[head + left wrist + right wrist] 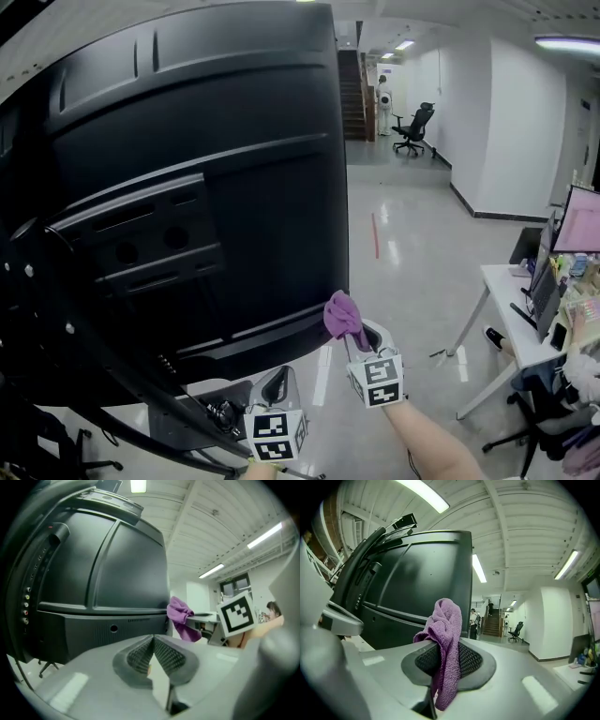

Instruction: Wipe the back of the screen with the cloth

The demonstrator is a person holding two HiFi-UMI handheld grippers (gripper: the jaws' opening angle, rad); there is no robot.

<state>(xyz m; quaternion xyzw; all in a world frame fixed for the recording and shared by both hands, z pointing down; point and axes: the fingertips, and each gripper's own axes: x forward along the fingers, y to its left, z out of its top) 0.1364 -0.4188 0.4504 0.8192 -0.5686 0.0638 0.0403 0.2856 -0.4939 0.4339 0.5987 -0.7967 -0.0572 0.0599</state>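
Observation:
The large black back of the screen (187, 187) fills the left of the head view, tilted on its stand; it also shows in the left gripper view (103, 573) and the right gripper view (417, 583). My right gripper (352, 330) is shut on a purple cloth (342, 317) (446, 634), held just off the screen's lower right corner; whether the cloth touches it I cannot tell. The cloth (180, 618) appears to the right in the left gripper view. My left gripper (277, 384) (152, 651) is shut with nothing in it, below the screen's bottom edge.
The screen's black stand arms (84, 375) cross the lower left. A white desk (525, 328) with monitors and clutter stands at the right, an office chair (412, 127) far down the hall. Pale floor (412, 244) lies between.

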